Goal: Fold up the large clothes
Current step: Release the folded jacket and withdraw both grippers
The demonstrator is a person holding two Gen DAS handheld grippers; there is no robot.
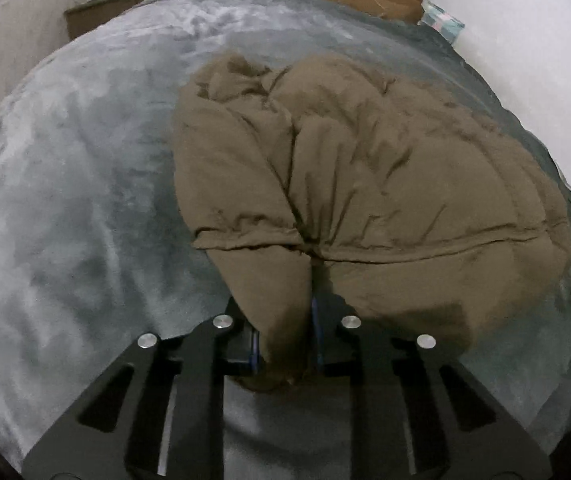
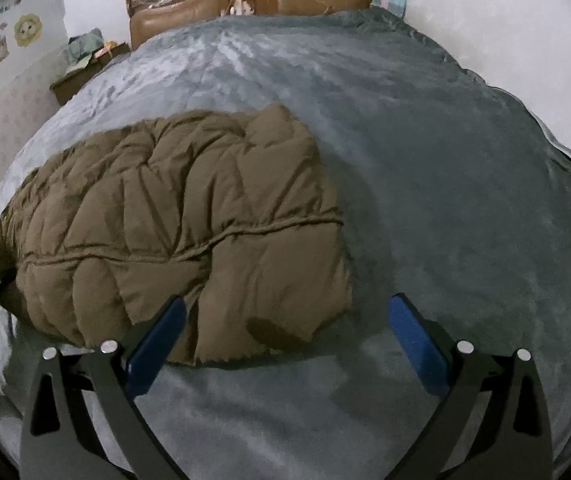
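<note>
Grey blanket (image 2: 425, 160) covers the bed, where a brown jacket (image 2: 189, 216) lies near its front edge, left gripper (image 1: 285, 344) jaws pinching its hem, right gripper (image 2: 285, 344) jaws spread.

Black gripper (image 2: 285, 344), blue pads (image 2: 157, 344)

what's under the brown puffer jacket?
The brown puffer jacket lies on the grey blanket that covers the bed. Left gripper pinches its near edge; right gripper is open. Anything beneath the jacket itself is hidden.
</note>
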